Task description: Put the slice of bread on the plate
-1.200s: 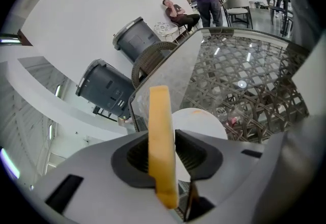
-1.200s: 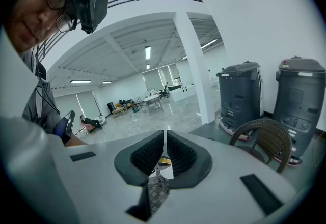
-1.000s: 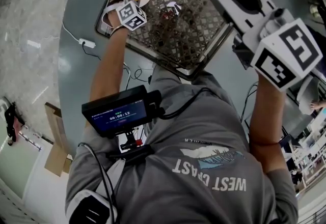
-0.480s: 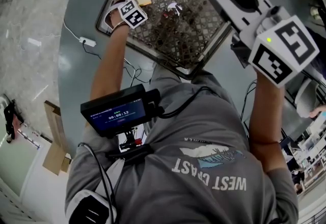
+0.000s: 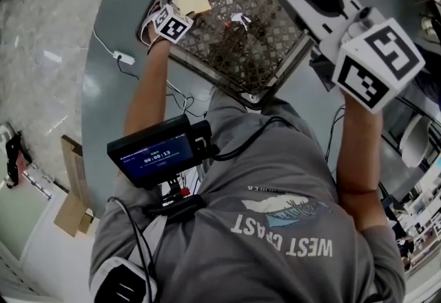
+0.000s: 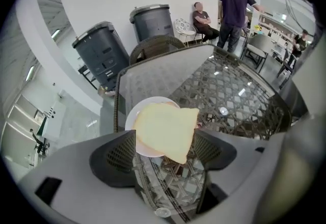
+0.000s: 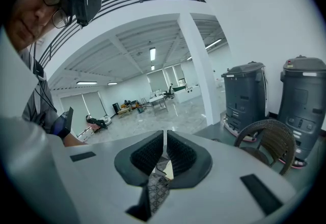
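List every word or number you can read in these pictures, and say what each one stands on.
"WEST COAST": on the person's grey shirt, upside down in the head view.
"00:00:13": on the lit screen of the dark device worn by the person.
Too small to read: the line above that number on the screen, and the small print over the shirt's graphic.

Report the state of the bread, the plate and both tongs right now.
slice of bread: resting on the plate, one corner overhanging its near rim, not gripped.
plate: on the table, bearing the bread.
left tongs: jaws opening, bread between them, pads off it.
right tongs: shut, nothing between them.
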Motion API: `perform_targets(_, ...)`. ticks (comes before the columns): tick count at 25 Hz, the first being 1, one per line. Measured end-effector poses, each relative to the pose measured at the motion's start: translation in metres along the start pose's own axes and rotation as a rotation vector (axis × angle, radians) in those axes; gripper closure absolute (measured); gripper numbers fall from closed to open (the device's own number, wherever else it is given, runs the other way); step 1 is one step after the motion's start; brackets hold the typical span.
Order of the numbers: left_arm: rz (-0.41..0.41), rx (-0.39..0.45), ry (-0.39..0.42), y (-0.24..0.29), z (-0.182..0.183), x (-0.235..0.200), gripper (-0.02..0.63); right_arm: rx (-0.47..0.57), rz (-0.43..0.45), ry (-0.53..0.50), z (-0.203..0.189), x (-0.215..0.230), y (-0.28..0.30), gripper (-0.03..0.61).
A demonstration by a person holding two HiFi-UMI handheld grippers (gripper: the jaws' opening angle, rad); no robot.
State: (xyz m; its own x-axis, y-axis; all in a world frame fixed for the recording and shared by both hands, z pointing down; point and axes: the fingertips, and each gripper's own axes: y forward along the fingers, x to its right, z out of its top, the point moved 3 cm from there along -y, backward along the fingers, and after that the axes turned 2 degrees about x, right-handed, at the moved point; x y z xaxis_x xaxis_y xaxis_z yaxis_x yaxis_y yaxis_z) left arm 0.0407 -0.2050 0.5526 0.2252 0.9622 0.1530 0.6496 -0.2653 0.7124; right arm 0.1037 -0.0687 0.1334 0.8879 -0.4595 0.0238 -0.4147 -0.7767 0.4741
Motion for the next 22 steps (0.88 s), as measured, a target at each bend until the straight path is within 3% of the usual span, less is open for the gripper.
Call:
perform_targets(2,0.028,0.062,-0.068,-0.012,0.01,-0.012,0.268,0.012,0.017,-0.006,0.003,0.005,0.004,0.569)
perform_targets(4,0.066,0.18,-0.176,-0.033,0.021,-0.026,0.27,0.032,0.043,-0.014,0.003,0.006,0.01,0.569)
perform_targets(8,0.134,0.548,-0.408,-0.111,0.062,-0.057,0.277,0.102,0.114,-0.018,0.003,0.008,0.02,0.569)
perform_targets(10,0.166,0.749,-0.469,-0.163,0.087,-0.07,0.365,0.134,0.138,-0.032,0.008,0.012,0.025,0.569)
perform_targets(14,0.216,1.102,-0.468,-0.275,0.122,-0.078,0.605,0.21,0.2,-0.068,0.021,0.009,0.036,0.571)
perform_targets(17,0.228,1.236,-0.418,-0.334,0.136,-0.068,0.607,0.266,0.247,-0.108,0.029,0.004,0.033,0.571)
perform_targets(22,0.246,1.288,-0.347,-0.382,0.153,-0.059,0.607,0.327,0.314,-0.145,0.052,0.0,0.02,0.572)
